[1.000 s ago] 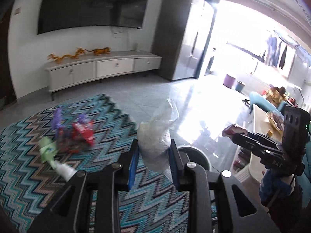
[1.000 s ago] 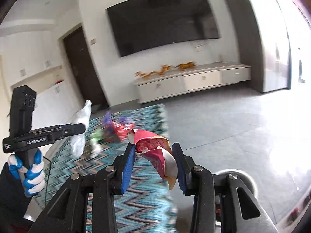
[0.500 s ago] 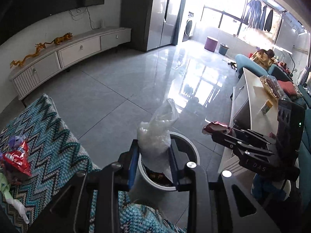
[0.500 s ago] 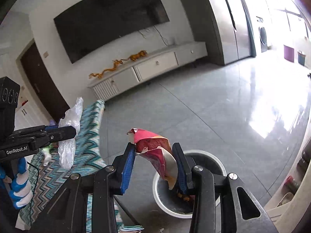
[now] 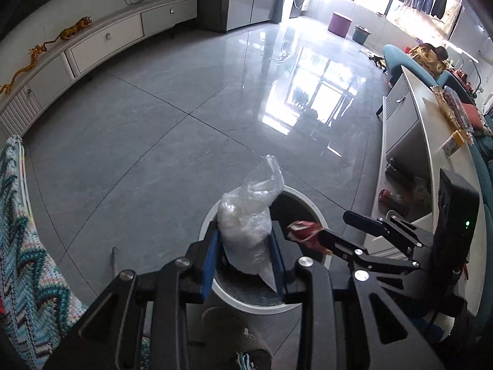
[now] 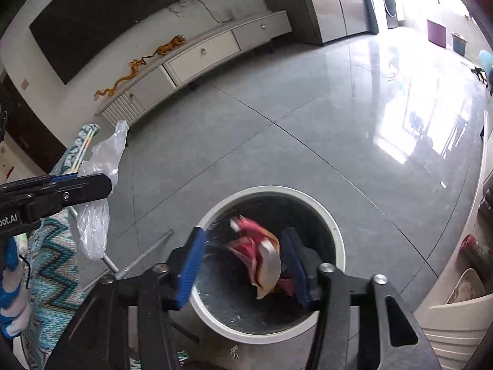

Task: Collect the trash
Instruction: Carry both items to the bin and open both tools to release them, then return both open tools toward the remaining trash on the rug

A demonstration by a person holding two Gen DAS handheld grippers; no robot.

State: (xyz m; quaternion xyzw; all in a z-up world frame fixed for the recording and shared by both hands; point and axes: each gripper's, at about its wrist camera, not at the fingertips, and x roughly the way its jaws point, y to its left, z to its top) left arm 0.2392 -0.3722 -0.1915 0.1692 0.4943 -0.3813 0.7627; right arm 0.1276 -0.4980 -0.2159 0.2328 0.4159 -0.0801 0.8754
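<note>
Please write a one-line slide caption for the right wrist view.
Right gripper, jaws open, releases a red wrapper over the white trash bin; left gripper holds a clear plastic bag.

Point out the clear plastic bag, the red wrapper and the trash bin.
clear plastic bag (image 5: 246,231), left wrist view, crumpled middle between the pads.
red wrapper (image 6: 257,254), right wrist view, its folded centre above the bin.
trash bin (image 6: 334,231), right wrist view, white rim on the right.
</note>
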